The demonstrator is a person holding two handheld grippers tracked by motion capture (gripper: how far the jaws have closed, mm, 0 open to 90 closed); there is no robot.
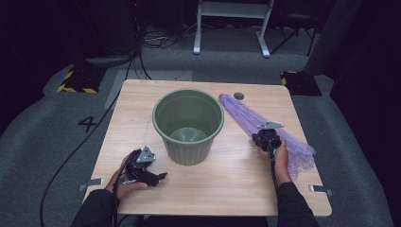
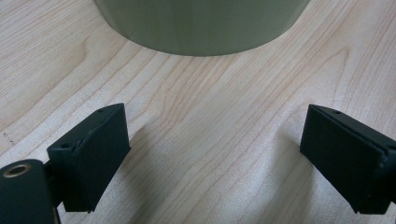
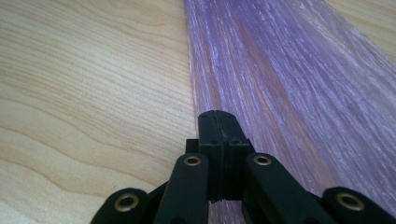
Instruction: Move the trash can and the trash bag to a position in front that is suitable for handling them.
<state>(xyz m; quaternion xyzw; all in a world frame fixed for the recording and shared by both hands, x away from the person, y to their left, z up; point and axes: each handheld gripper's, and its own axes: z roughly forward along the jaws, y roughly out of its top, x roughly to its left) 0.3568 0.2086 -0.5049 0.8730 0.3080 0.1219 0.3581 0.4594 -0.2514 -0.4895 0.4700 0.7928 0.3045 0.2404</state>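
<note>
A green ribbed plastic pot [image 1: 188,125] stands upright and empty in the middle of the wooden table [image 1: 227,184]. Its base fills the top of the left gripper view [image 2: 201,23]. To its right a long purple plastic bag [image 1: 246,116] lies flat, running from the back toward the right edge. My right gripper [image 1: 265,135] rests on the bag's left edge, with its jaws pressed together on the thin film [image 3: 218,121] of the bag [image 3: 289,70]. My left gripper [image 1: 158,177] lies low near the front left, open [image 2: 215,158] over bare wood and pointing at the pot.
A small dark round disc [image 1: 239,96] lies at the table's back, near the bag's far end. Metal brackets [image 1: 91,182] [image 1: 320,189] stick out at the front corners. A white frame [image 1: 231,23] and cables stand on the grey floor behind.
</note>
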